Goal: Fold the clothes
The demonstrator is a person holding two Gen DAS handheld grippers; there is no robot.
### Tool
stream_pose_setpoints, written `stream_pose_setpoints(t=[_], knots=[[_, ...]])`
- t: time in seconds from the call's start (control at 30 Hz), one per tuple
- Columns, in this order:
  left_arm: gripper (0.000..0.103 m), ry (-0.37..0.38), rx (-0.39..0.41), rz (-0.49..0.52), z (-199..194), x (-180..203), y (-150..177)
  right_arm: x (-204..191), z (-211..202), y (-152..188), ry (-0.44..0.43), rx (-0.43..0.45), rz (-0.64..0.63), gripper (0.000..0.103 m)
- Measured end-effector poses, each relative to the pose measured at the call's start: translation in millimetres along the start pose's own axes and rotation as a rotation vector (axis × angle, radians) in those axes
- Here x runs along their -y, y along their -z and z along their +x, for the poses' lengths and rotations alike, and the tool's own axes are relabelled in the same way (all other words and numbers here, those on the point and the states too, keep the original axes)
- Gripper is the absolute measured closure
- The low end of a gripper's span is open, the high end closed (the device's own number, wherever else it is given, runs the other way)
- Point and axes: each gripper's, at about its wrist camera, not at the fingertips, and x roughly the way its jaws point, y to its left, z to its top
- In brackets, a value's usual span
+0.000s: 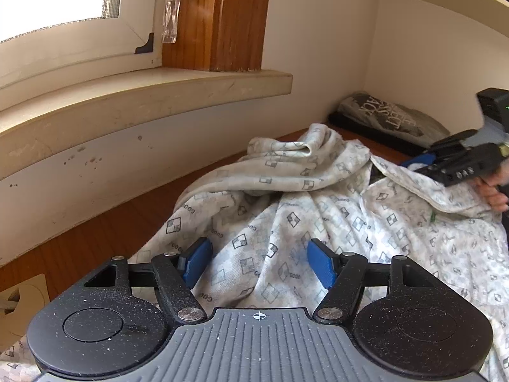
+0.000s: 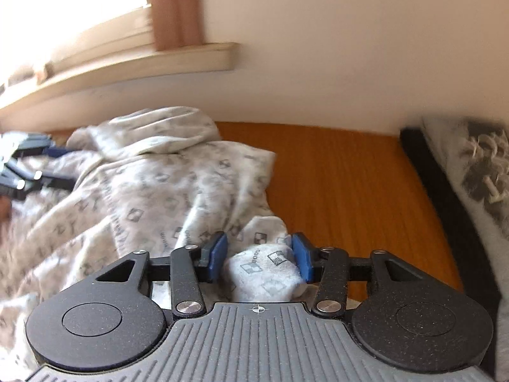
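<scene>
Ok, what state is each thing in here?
Patterned garment: crumpled, unfolded on the wooden surface.
Left gripper: open, above the garment.
Right gripper: open, a fabric bunch between its pads.
Grey shirt: folded, by the wall.

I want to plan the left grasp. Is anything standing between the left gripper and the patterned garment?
Nothing visible does. The left gripper is open, directly over the crumpled patterned garment, with only cloth between its blue pads. The right gripper is at another part of the garment.
</scene>
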Motion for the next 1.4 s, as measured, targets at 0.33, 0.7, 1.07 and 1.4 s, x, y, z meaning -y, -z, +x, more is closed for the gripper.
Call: stream_pose_setpoints(t=[0.33, 0.7, 1.07, 1.4], knots=[[0.032, -0.008, 0.009, 0.014, 1, 1, 1, 11, -28, -16, 0.233, 0.142, 0.037, 0.098], [0.026, 0.005, -0.025, 0.044, 5, 2, 6, 5, -47, -7, 0.177, 0.156, 0.091, 0.061], [0.026, 0.026, -0.036, 0.062, -3, -1, 10, -28, -47, 11, 0.135, 0.021, -0.113, 0.069], [0.026, 0.019, -0.046, 0.073, 0, -1, 10, 34, -22, -60, 0.47, 0.24, 0.035, 0.091]])
